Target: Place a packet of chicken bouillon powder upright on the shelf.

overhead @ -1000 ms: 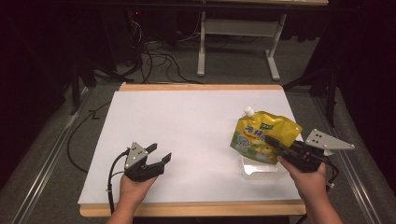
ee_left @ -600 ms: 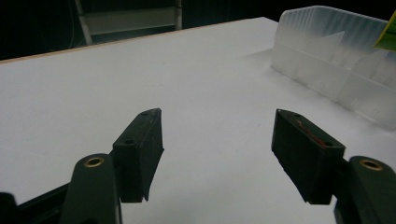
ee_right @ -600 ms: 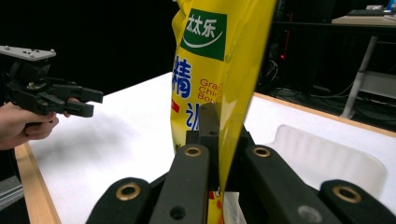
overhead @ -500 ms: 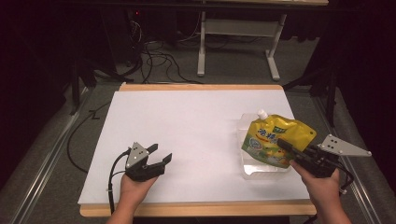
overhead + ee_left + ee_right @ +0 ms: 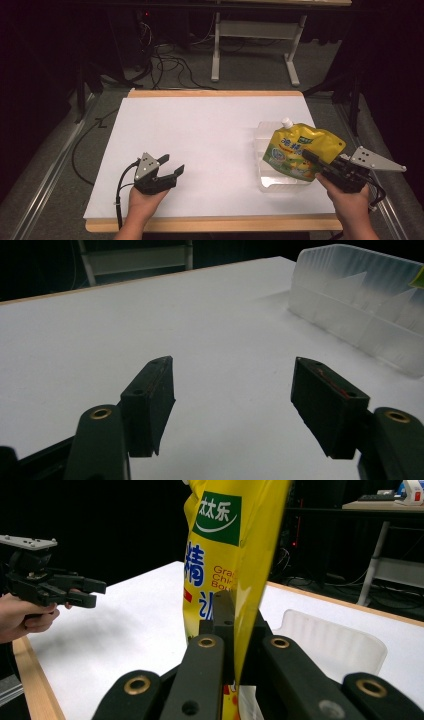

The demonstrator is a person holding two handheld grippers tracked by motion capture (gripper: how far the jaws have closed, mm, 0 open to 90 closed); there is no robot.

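On the white worktop (image 5: 210, 145), the right gripper (image 5: 320, 165) has its fingers (image 5: 220, 625) pressed together on the lower edge of a yellow spouted pouch (image 5: 300, 150), which it holds upright above a clear plastic bin (image 5: 267, 180) at the right side of the worktop. The pouch carries a green label and a white cap (image 5: 286, 122) at its top; in the right gripper view its yellow film (image 5: 225, 555) rises between the closed fingers, with the bin (image 5: 330, 645) just behind. Whether the pouch's bottom touches the bin cannot be told. The left gripper (image 5: 167, 167) is held low over the front left of the worktop, well apart from the pouch, its fingers (image 5: 150, 400) spread wide with nothing between them. In the left gripper view the bin's ribbed wall (image 5: 360, 310) stands off to the right.
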